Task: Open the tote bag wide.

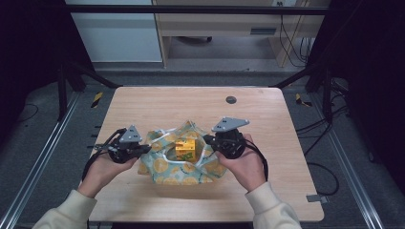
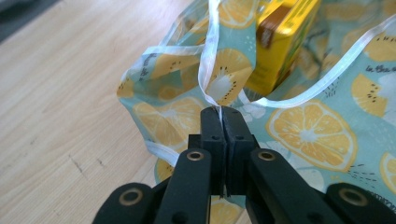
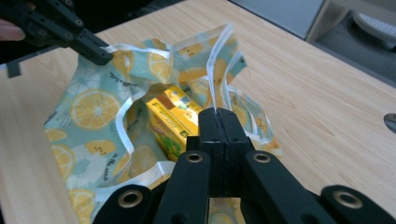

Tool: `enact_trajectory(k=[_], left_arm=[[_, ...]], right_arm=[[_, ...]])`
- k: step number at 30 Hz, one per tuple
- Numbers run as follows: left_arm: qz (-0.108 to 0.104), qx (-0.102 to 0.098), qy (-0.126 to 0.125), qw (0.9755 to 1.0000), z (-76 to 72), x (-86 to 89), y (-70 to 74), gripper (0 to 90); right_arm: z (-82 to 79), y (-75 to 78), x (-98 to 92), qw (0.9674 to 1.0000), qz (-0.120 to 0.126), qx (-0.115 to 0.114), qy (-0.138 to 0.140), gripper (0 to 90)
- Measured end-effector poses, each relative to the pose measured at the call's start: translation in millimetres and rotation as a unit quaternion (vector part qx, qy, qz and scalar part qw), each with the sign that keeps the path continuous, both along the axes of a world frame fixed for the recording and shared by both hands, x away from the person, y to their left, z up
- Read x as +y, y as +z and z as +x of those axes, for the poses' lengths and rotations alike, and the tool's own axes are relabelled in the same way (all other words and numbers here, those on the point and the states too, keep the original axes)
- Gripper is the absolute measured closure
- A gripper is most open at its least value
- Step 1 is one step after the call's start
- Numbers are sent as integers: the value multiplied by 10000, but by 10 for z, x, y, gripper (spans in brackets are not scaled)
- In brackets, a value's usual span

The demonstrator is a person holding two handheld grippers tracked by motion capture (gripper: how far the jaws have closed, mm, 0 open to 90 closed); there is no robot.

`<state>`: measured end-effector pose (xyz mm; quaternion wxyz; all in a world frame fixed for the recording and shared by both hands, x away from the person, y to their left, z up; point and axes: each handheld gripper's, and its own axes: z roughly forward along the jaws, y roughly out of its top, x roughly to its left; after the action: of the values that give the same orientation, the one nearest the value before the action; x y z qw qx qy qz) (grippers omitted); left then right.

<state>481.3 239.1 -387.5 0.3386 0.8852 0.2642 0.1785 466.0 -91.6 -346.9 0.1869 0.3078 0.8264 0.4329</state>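
The left hand-held gripper (image 2: 222, 112) and the right hand-held gripper (image 3: 218, 113) each pinch a rim of the lemon bag (image 1: 165, 167), either side of the yellow box (image 1: 185, 149) inside.

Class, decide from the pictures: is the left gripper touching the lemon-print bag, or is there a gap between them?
Touching. The left gripper view shows the left gripper shut on the white edge strip of the lemon-print bag, which runs down between the closed jaws.
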Motion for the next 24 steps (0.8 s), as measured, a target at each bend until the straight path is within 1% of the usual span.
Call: enact_trajectory(k=[2,5,7,9,12,14,16,17,19,22,23,24], left_arm=[[-43,-77,-43,10000,-63,5,41,890],[-97,-147,-93,9998,-149,12,89,891],[-76,-157,-142,9997,-194,12,111,892],[-76,-175,-193,9996,-243,9,127,892],[-35,-187,-293,9994,-323,3,117,893],[-29,-188,-336,9993,-375,9,86,893],[28,-184,-347,9992,-405,16,57,894],[20,-176,-330,9993,-427,17,19,894],[60,-134,-357,9993,-453,21,-48,894],[228,-76,-422,9988,-473,17,-140,894],[252,-59,-433,9987,-482,10,-178,894],[252,-59,-433,9987,-482,10,-178,895]], right_arm=[[-89,28,-10,9999,44,-85,50,900],[-207,46,-25,9998,73,-140,112,900],[-286,47,-44,9997,88,-155,182,900],[-346,42,-62,9996,52,-176,219,900],[-416,19,-95,9994,39,-182,284,900],[-453,-9,-117,9993,-19,-178,321,900],[-484,-63,-141,9993,-82,-139,335,900],[-495,-92,-150,9993,-123,-131,339,900],[-537,-209,-172,9987,-384,-50,332,900],[-574,-352,-193,9980,-464,122,404,900],[-580,-387,-200,9978,-485,163,415,900],[-580,-387,-200,9978,-485,163,415,900]])
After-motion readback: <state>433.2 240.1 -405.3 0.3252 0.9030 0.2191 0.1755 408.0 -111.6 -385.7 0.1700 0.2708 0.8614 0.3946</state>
